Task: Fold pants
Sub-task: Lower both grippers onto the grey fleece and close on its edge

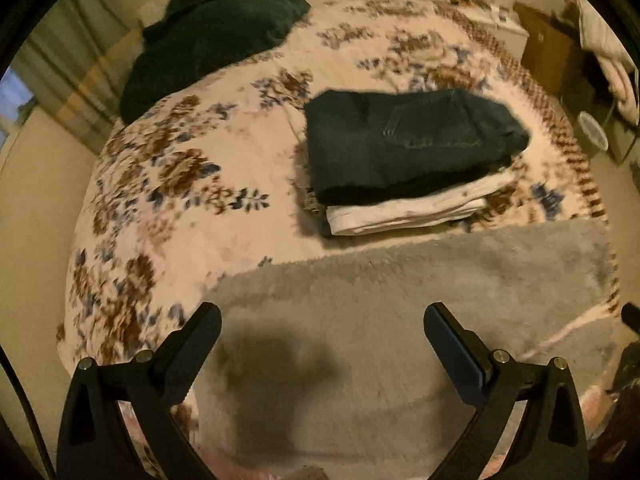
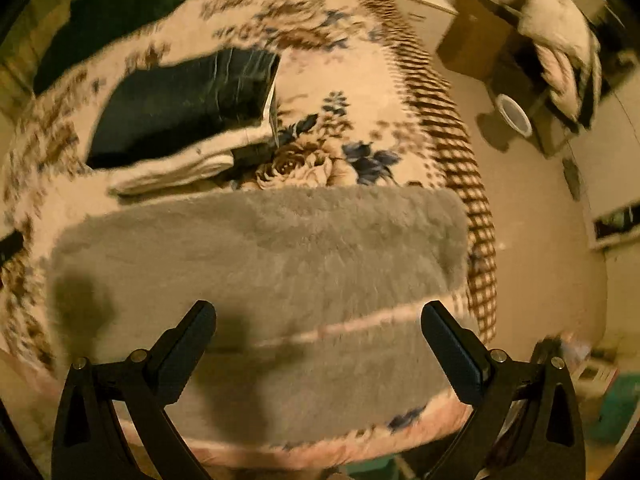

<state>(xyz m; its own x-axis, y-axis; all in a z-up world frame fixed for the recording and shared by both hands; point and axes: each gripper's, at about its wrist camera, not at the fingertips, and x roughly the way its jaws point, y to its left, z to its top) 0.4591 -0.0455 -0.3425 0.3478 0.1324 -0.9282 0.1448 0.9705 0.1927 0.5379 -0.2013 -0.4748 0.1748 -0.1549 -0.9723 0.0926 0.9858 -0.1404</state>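
Grey fuzzy pants [image 1: 420,300] lie folded flat on the near part of the bed; they also show in the right wrist view [image 2: 280,260]. My left gripper [image 1: 322,340] is open and empty, held above the pants. My right gripper [image 2: 318,338] is open and empty, also above the grey pants near their front edge. A stack of folded clothes lies beyond: dark jeans [image 1: 400,136] on top of a white garment [image 1: 408,208], also in the right wrist view with the jeans [image 2: 180,104] over the white garment [image 2: 180,168].
The bed has a floral cream blanket [image 1: 180,184]. Dark green pillows [image 1: 216,28] lie at the far left. A brown cabinet [image 2: 472,36], a roll of tape [image 2: 514,114] and furniture stand on the floor right of the bed.
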